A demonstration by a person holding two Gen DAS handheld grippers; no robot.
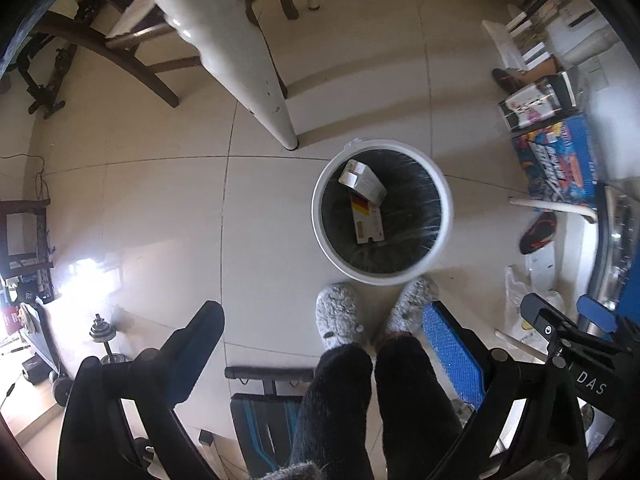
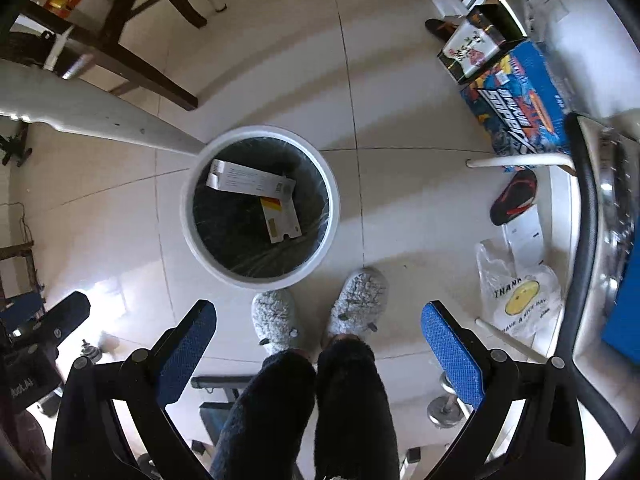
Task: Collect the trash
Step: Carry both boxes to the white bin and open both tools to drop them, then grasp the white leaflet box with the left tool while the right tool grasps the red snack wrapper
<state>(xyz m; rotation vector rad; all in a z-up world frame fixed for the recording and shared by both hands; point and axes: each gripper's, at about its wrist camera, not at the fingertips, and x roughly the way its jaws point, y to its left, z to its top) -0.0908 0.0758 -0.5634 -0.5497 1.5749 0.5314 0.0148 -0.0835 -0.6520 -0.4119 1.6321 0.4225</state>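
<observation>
white rim, dark liner: the trash bin (image 1: 382, 212) stands on the tiled floor just in front of your slippers (image 1: 338, 316), beside a white table leg (image 1: 276, 116). two flattened cardboard boxes lie inside it, a white one (image 1: 362, 181) overlapping a box with a red and yellow stripe (image 1: 367, 220).

you hold both claws above the floor, pointing down. your left gripper (image 1: 322, 320) is spread wide and holds nothing. your right gripper (image 2: 318, 320) is also spread wide and empty.

likely trash left: a thin plastic bag (image 2: 516, 296) printed with a yellow face lies on the floor to your right, near a chair leg (image 2: 520, 160), with a white card (image 2: 522, 236) and a black and red sandal (image 2: 514, 196) just beyond it.

risks, as a judgement: the bag is limp and could slip from the pads or snag on the chair leg. the sandal may get grabbed by mistake.
</observation>
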